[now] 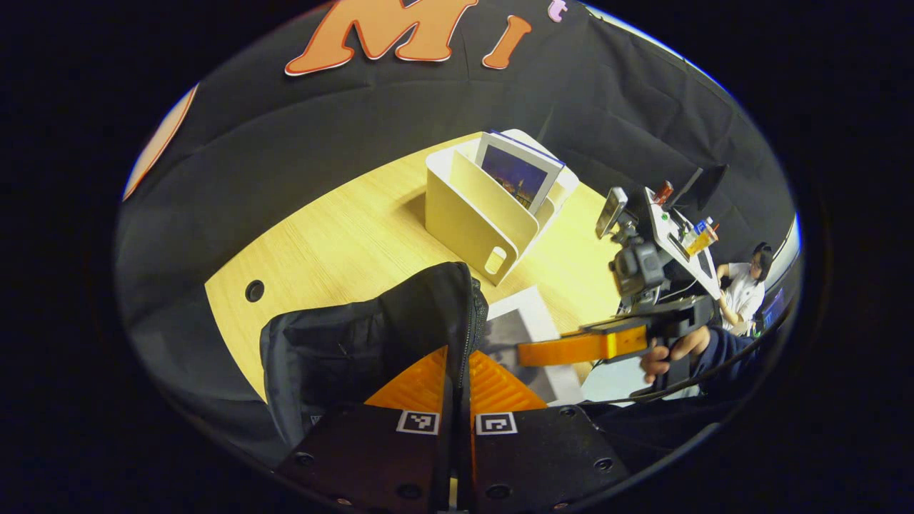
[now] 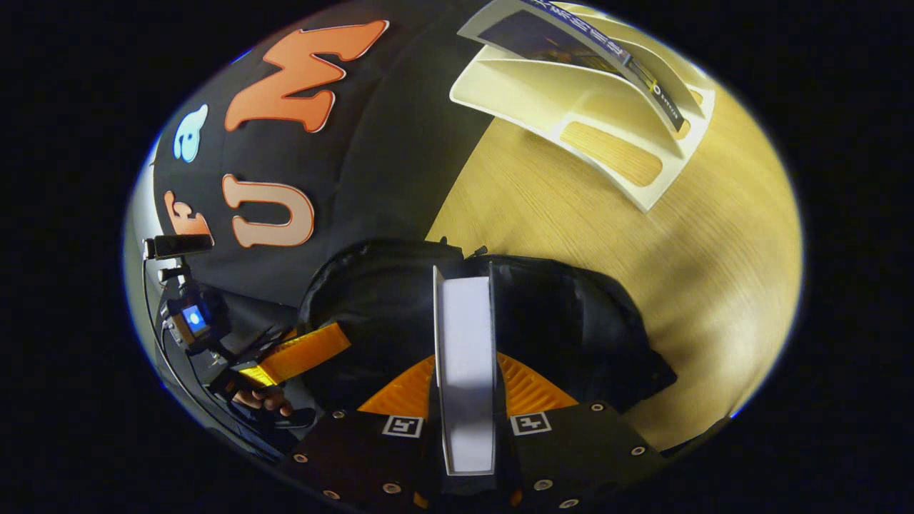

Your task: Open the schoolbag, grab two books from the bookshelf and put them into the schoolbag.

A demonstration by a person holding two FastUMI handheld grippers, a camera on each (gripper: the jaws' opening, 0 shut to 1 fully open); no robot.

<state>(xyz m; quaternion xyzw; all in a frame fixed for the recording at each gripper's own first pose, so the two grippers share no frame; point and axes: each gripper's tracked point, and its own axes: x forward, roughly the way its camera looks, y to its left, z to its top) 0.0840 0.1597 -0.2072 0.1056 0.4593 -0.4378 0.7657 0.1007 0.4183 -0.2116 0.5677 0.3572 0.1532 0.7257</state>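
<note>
The black schoolbag (image 1: 357, 343) stands on the wooden table (image 1: 343, 235). My left gripper (image 1: 457, 360) is shut on the bag's zipper edge and holds the opening apart. A grey-and-white book (image 1: 523, 318) hangs just right of the bag, with my right gripper (image 1: 528, 353) pinching it. In the right gripper view that book (image 2: 465, 335) is edge-on between the fingers of my right gripper (image 2: 465, 368), directly over the open schoolbag (image 2: 564, 321). The left gripper (image 2: 307, 350) grips the bag's rim at the left. The cream bookshelf (image 1: 475, 218) holds one more book (image 1: 518, 175).
The bookshelf (image 2: 607, 100) with its book (image 2: 571, 32) sits at the table's far side, with bare tabletop (image 2: 571, 207) between it and the bag. A cable hole (image 1: 254, 290) is in the table. A person (image 1: 746, 282) sits at a desk far off.
</note>
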